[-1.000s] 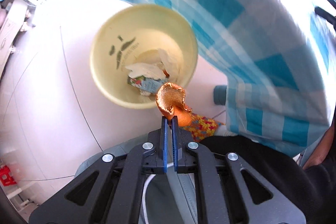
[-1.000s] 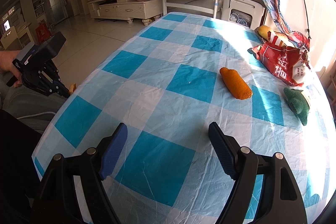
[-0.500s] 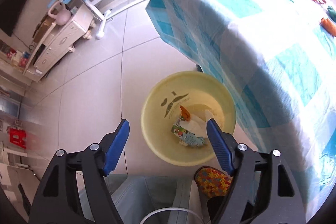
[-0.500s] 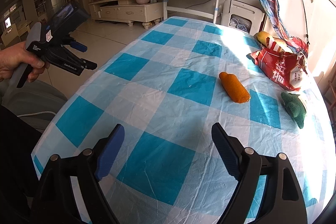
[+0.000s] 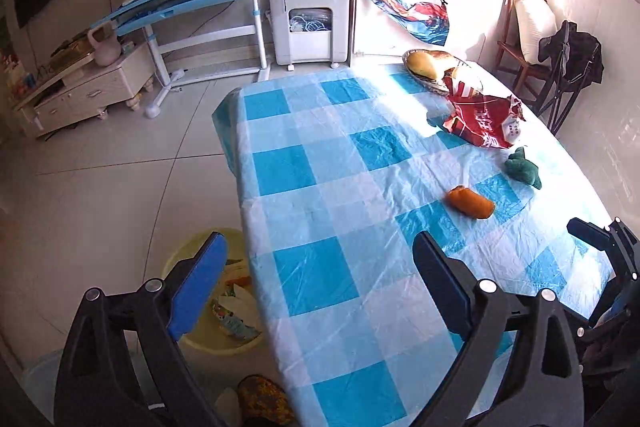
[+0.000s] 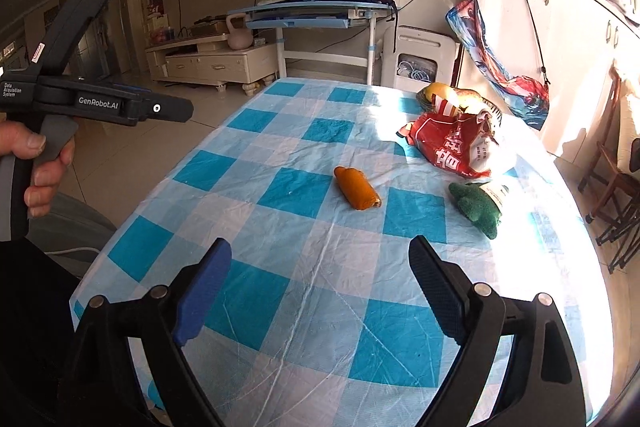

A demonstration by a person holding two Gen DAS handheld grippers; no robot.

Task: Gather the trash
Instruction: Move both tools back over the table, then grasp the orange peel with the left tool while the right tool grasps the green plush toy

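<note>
In the left wrist view, a yellow bin [image 5: 208, 341] sits on the floor at the lower left, just beside the edge of the worktop [image 5: 320, 211], with wrappers and an orange scrap [image 5: 236, 283] lying inside it. The left tool [image 5: 316, 283] hangs over that edge; its jaws have just been opening and now stand wide apart with nothing between them. On the blue-and-white checked cloth, right of centre, lies an orange roll-shaped piece [image 5: 470, 203], with a green plush toy [image 5: 522, 171] near it and a red snack bag [image 5: 486, 123] farther up, next to a basket of fruit [image 5: 430, 67]. In the right wrist view, a hand [image 6: 38, 167] at the far left grips the left tool's handle. The right tool [image 6: 320, 279] at the bottom centre has also just been opening, its jaws wide apart and empty above the cloth. The orange piece [image 6: 357, 187] lies mid-frame, well apart from both tools.
</note>
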